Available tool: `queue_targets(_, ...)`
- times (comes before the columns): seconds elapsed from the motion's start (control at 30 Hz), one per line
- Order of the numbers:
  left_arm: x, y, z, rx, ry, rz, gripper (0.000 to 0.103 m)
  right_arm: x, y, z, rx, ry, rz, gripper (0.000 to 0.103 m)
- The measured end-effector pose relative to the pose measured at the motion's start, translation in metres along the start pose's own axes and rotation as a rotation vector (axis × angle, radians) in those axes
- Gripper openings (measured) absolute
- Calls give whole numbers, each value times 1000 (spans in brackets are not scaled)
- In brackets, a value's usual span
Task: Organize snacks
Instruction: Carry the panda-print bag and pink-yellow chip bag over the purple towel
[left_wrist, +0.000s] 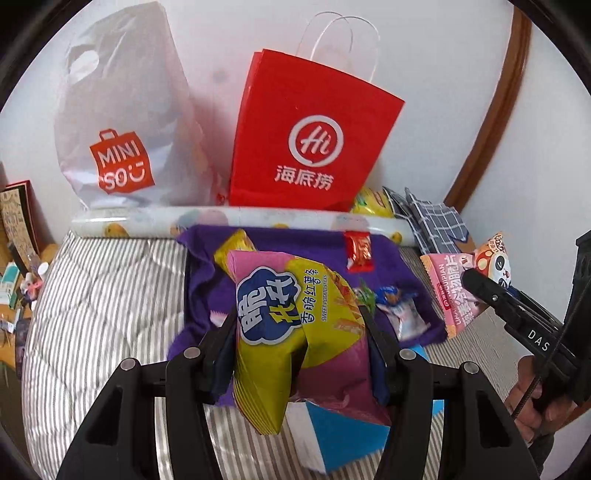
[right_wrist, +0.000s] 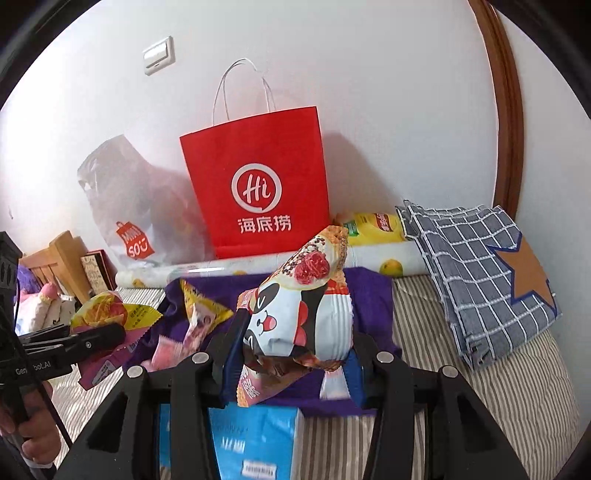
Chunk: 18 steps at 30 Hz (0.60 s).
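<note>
now the left tool (left_wrist: 301, 325) is clamped on a sweet potato sticks bag (left_wrist: 295, 317), the right tool (right_wrist: 295, 339) on a panda snack pack (right_wrist: 299, 314), both above the purple cloth (left_wrist: 314, 243).

Red paper bag (right_wrist: 258, 177); purple cloth (left_wrist: 317, 243); grey-striped bedding (left_wrist: 110, 295); blue-checked fabric (right_wrist: 476, 266); pink-yellow snack packet (left_wrist: 295, 314)

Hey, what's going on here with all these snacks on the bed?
A person is sorting snacks with a handheld gripper in each hand. The left gripper is shut on a pink and yellow sweet potato sticks bag, held above the purple cloth. The right gripper is shut on a panda snack packet. A red paper bag and a white plastic bag stand against the wall behind. Small candies lie on the cloth.
</note>
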<state>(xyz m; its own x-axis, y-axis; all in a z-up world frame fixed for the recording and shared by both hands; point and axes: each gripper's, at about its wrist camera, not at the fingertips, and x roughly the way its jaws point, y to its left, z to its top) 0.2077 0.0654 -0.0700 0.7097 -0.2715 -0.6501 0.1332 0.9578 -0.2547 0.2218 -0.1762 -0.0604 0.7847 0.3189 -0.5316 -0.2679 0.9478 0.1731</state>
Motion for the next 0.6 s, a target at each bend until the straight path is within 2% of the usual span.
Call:
queue_targets(0.33, 13, 4, 37, -12, -39, 15, 58, 26, -9, 26, 5, -15, -22, 43)
queue_targets(0.6, 33, 8, 49, -10, -54, 21, 58, 50, -23, 18, 29, 10, -15, 43)
